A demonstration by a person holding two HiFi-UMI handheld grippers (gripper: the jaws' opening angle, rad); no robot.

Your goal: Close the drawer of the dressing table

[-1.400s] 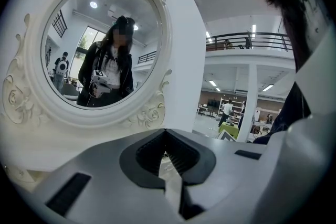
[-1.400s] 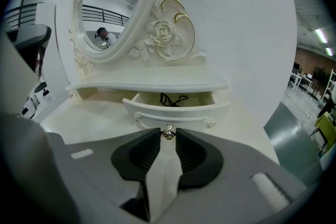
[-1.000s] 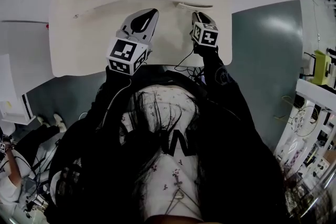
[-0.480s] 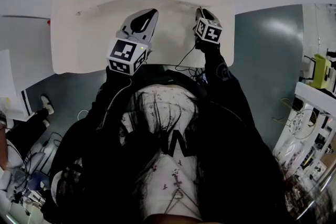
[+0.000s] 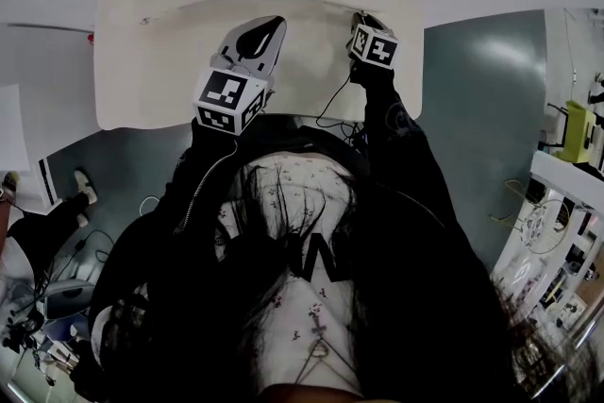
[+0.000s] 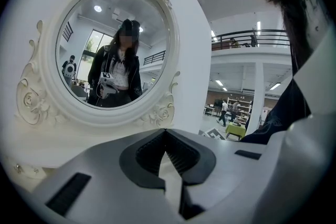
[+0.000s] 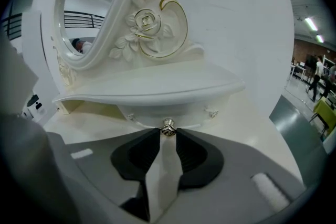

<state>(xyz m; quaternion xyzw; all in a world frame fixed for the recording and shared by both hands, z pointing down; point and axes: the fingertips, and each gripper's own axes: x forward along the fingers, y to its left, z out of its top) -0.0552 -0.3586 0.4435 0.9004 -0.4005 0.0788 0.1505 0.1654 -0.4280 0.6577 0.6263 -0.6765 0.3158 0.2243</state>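
One drawer knob [image 7: 168, 127] pinched by right gripper [image 7: 168, 132] fingers [image 7: 143, 153]; left gripper [image 6: 166, 132] closed.

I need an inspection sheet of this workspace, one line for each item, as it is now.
Surface: dressing table top, white, nothing lying on the visible part.
Job's things: drawer front under the curved shelf; metal knob; cannot tell if it is fully closed.
Clutter: nothing seen.
Grippers: right gripper, jaws closed on the knob at their tips; left gripper, jaws together, empty, facing the round mirror.
Cables: thin black cable below the right gripper.
Surroundings: grey floor; people far off in the hall.
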